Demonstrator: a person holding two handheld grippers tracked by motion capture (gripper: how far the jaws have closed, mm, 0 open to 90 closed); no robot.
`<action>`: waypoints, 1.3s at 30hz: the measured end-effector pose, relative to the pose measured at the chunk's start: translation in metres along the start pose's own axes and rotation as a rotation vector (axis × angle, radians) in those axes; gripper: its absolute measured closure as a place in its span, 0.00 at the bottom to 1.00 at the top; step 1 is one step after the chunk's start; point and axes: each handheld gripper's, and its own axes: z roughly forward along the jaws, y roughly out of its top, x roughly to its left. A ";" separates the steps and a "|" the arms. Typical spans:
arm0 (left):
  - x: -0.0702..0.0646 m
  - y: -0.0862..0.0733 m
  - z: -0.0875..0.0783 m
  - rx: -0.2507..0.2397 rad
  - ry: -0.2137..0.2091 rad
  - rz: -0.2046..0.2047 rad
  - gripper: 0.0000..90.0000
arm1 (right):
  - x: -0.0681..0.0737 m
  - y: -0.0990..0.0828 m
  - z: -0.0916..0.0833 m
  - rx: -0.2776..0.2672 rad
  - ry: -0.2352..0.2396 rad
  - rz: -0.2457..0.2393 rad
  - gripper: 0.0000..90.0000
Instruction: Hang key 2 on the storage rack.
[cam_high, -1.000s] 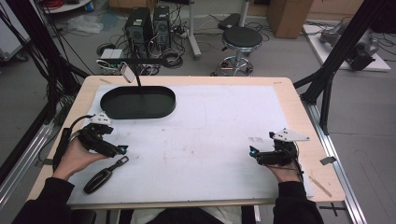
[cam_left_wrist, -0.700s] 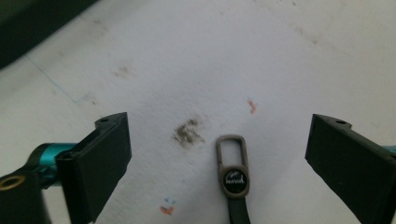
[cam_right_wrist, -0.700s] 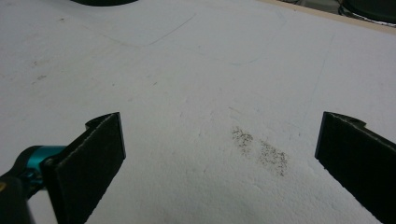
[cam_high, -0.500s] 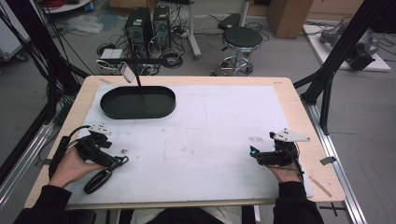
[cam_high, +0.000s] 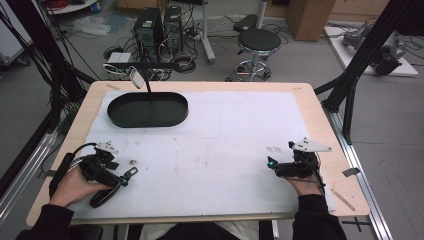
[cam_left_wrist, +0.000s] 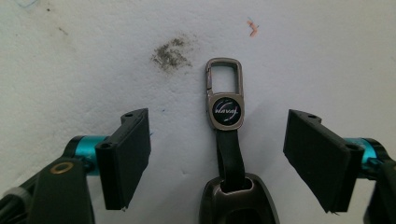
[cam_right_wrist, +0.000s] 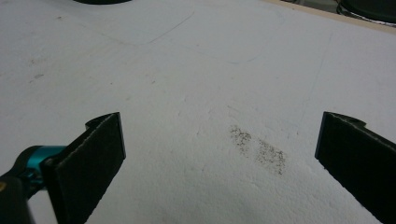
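The car key (cam_left_wrist: 229, 154) lies flat on the white mat (cam_high: 225, 150) at the near left corner of the bench (cam_high: 320, 115), its strap and metal clip running away from me. My left claw (cam_left_wrist: 217, 154) has dropped from above onto it since a second ago and now straddles the strap, one pad either side, neither touching. The jaws have just been closing, with the key between them, so I judge a pinch on the strap is next. My right claw (cam_right_wrist: 219, 163) rests wide open on bare mat, well apart and unmoved. The black tray (cam_high: 148, 110) sits at the far left.
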 end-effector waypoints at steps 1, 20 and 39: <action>-0.001 0.000 0.000 0.007 0.009 0.006 0.30 | 0.000 0.000 0.000 0.003 0.001 0.001 0.01; -0.009 -0.009 -0.001 -0.005 0.043 -0.003 0.89 | 0.000 -0.001 0.002 0.013 -0.007 -0.014 0.01; -0.007 -0.004 -0.024 -0.081 -0.001 0.015 0.94 | 0.001 -0.001 0.001 0.013 -0.010 -0.013 0.01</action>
